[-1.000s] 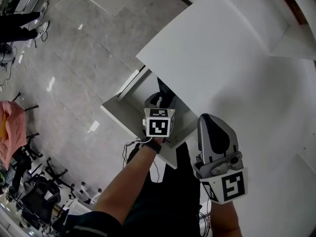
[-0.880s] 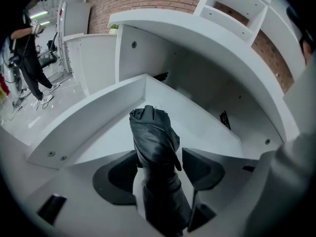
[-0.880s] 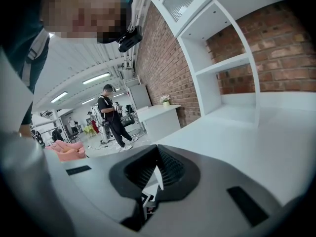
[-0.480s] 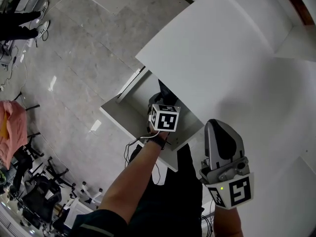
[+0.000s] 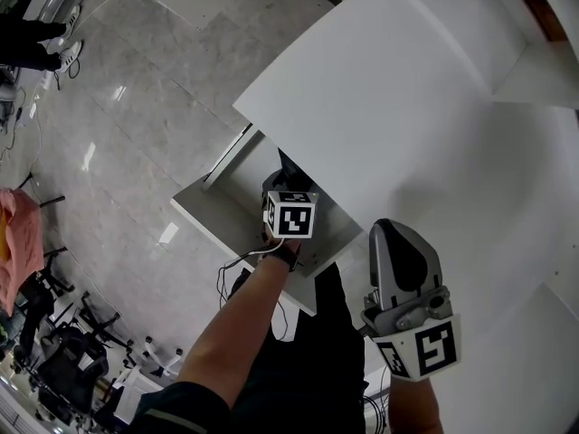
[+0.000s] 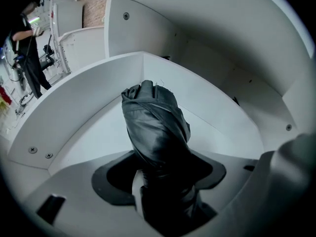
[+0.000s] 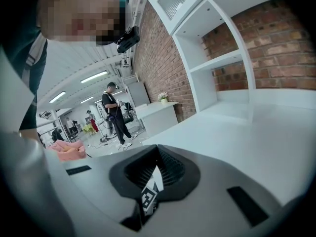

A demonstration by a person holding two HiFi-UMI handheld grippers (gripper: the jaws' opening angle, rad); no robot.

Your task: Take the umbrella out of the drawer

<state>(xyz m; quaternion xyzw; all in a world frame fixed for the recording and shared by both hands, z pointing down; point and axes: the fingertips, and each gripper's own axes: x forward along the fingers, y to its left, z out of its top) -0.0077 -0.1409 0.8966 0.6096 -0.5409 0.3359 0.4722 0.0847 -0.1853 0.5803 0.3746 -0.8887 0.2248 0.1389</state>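
Left gripper view: black folded fabric umbrella (image 6: 155,127) sat in the open white drawer (image 6: 69,112).
Left gripper (image 6: 163,204): jaws just widened, spread around the umbrella's near end.
Right gripper (image 7: 149,191): jaws pressed together, empty.

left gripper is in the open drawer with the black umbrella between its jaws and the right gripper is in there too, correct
Not quite: the right gripper is outside the drawer, above the white countertop, as the head view shows. The left gripper is in the drawer, its jaws have just been opening, with the black umbrella between them.
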